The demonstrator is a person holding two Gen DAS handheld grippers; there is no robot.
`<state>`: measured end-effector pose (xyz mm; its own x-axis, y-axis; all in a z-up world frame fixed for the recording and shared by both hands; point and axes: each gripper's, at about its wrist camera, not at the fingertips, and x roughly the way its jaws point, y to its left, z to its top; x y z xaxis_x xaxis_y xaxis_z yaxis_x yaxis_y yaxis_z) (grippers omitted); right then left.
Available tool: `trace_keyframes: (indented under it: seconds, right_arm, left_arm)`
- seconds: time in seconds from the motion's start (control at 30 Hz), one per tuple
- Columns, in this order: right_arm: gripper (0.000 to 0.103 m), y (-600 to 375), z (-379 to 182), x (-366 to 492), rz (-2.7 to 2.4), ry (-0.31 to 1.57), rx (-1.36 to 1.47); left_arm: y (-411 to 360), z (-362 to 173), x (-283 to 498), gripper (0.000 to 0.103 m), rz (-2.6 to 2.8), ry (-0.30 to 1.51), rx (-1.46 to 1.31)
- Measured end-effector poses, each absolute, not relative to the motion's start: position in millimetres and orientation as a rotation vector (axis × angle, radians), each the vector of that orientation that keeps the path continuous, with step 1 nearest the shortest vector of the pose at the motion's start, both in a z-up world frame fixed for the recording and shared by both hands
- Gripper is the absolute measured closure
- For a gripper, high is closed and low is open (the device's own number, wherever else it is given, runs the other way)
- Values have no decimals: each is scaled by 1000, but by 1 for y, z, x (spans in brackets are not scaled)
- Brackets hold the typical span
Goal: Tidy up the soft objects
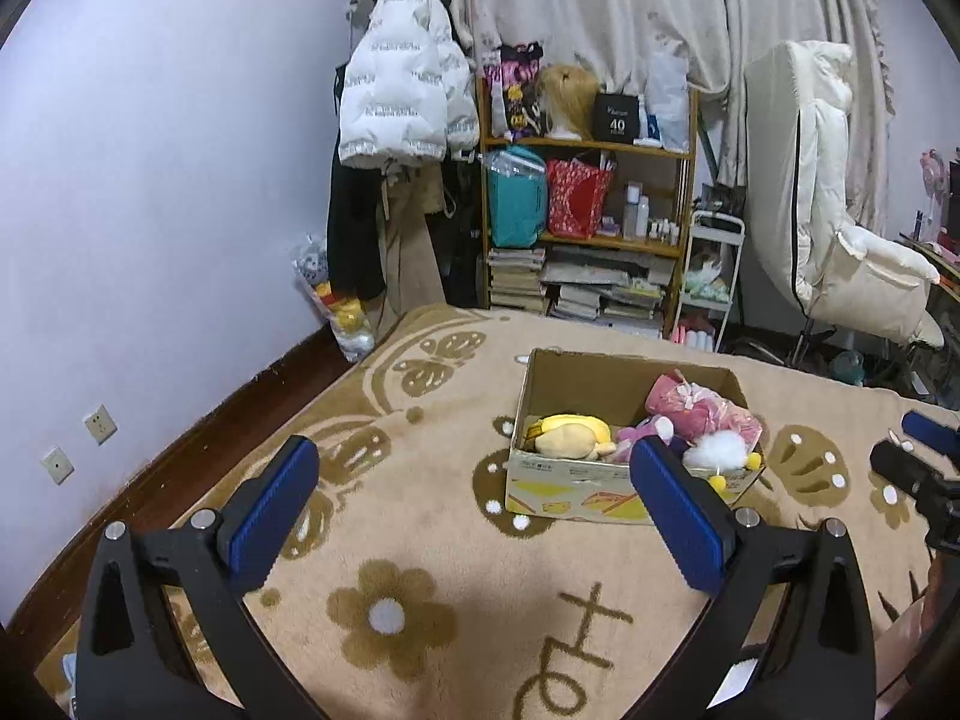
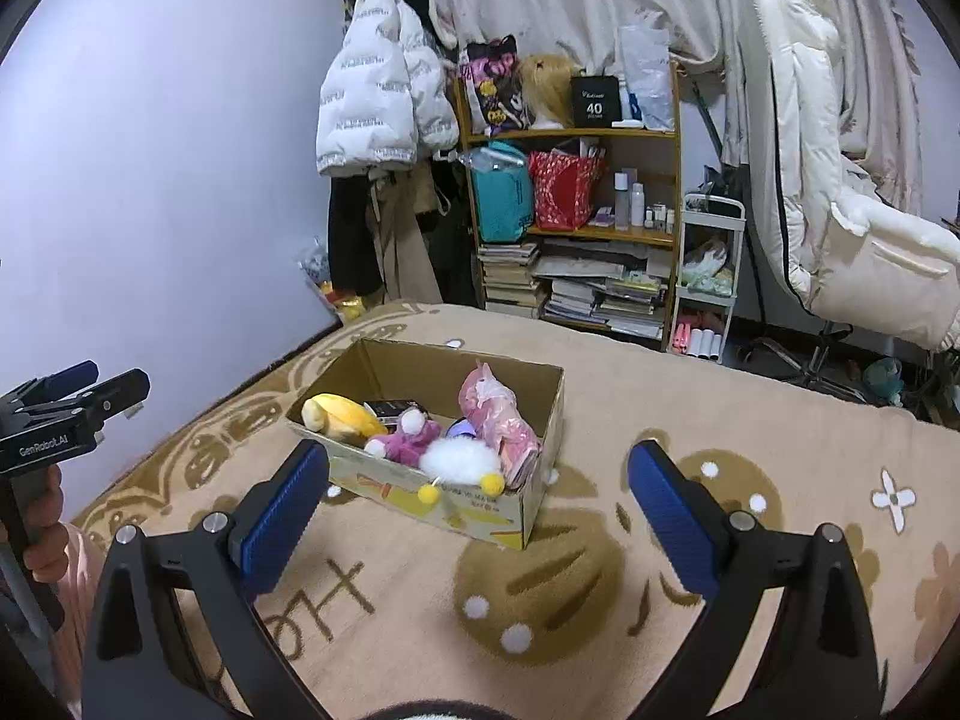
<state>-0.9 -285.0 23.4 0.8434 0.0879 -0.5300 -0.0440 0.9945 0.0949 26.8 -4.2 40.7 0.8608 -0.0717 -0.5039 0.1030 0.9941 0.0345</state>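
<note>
Both tools, left tool (image 1: 474, 504) and right tool (image 2: 480, 513), are hovering wide open, gripping nothing. Cardboard box (image 2: 480, 510) of plush toys (image 2: 408, 438) is sitting mid-bed, straight ahead; right tool looks nearer.

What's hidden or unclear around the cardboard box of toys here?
- Left wrist view: left gripper's right blue finger pad covers the purple plush toy.
- Right wrist view: dark flat item in the cardboard box, half hidden behind the yellow plush toy, unidentifiable.
- Both views: box print too small to read.
</note>
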Motion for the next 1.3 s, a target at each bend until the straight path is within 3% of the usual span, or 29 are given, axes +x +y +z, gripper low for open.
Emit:
trace_keyframes:
  seconds: [1.3]
  right_arm:
    - [0, -301, -28, -29, 33, 576, 160]
  left_arm:
    - [-17, 2, 28, 1, -130, 575, 176]
